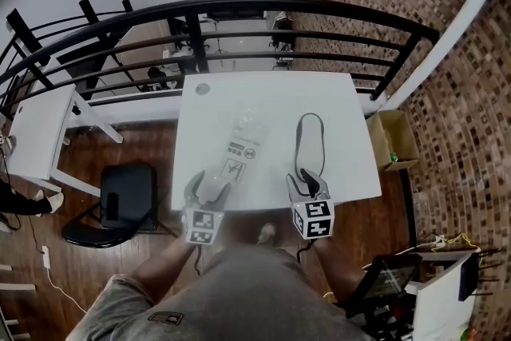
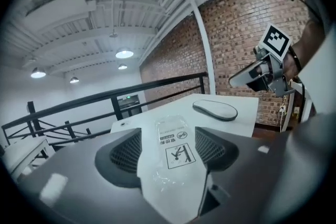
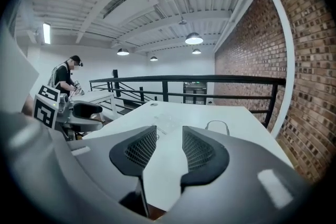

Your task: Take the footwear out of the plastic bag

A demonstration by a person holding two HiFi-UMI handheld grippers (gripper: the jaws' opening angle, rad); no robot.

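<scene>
A clear plastic bag [image 1: 240, 144] with printed labels lies flat and empty-looking in the middle of the white table [image 1: 351, 172]. To its right, apart from it, rests a grey flat shoe [image 1: 310, 143] with a dark rim, outside the bag. My left gripper [image 1: 207, 189] hovers at the bag's near end with its jaws wide; in the left gripper view the bag [image 2: 171, 150] shows between the pads without being pressed. Just in front of the shoe's near end, my right gripper [image 1: 307, 184] holds nothing in its parted jaws. The shoe [image 3: 217, 125] lies ahead of it.
A black metal railing [image 1: 239, 12] runs behind the table. A small white table [image 1: 40, 132] and a black chair [image 1: 120, 200] stand to the left, and a cardboard box [image 1: 391, 141] to the right. A small round disc [image 1: 202, 89] sits at the table's far left corner.
</scene>
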